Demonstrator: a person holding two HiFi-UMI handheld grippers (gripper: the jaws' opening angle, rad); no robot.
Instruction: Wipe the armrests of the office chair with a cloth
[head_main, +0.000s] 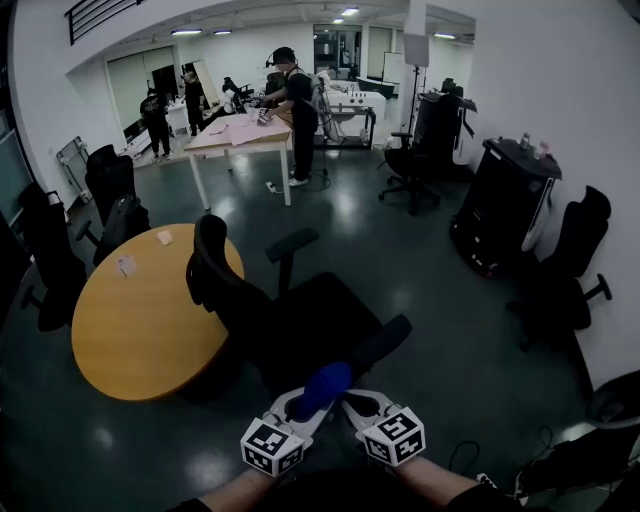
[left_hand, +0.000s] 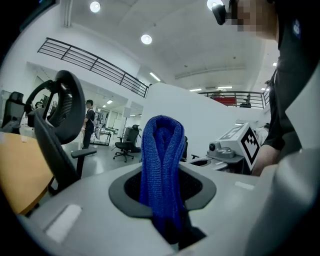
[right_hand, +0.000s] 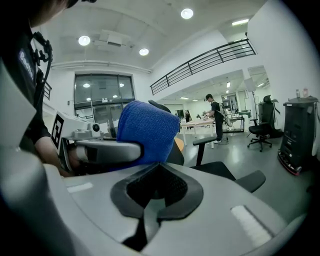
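1. Forearms (head_main: 240, 492) come in at the bottom edge of the head view and end in two grippers held side by side. Each gripper carries a marker cube (head_main: 270, 447) printed with a black-and-white block pattern.
2. The left gripper (head_main: 300, 408) has its jaws pinched on a blue cloth (head_main: 322, 386). In the left gripper view the cloth is a ribbed knit, folded into a loop that stands up from between the pads.
3. The right gripper (head_main: 352, 403) has its jaws pressed together with nothing between them. In the right gripper view the cloth sits to its left, behind one finger of the left gripper.
4. A black office chair (head_main: 300, 320) stands just ahead of both grippers, its backrest on the side toward a round table.
5. The chair's near armrest (head_main: 385, 343) lies just beyond the cloth. Whether the two touch cannot be made out.
6. The far armrest (head_main: 292, 243) stands on its post at the other side of the seat, well apart from the cloth.
7. The round wooden table (head_main: 120, 340) is left of the chair and bears two small papers (head_main: 126, 265). Their print is too small to read.
8. Farther off, people (head_main: 298, 105) stand at a light rectangular table (head_main: 235, 135). A black cabinet (head_main: 505, 200) stands against the right wall.
9. More black chairs (head_main: 110, 190) line the left and right sides of the room.
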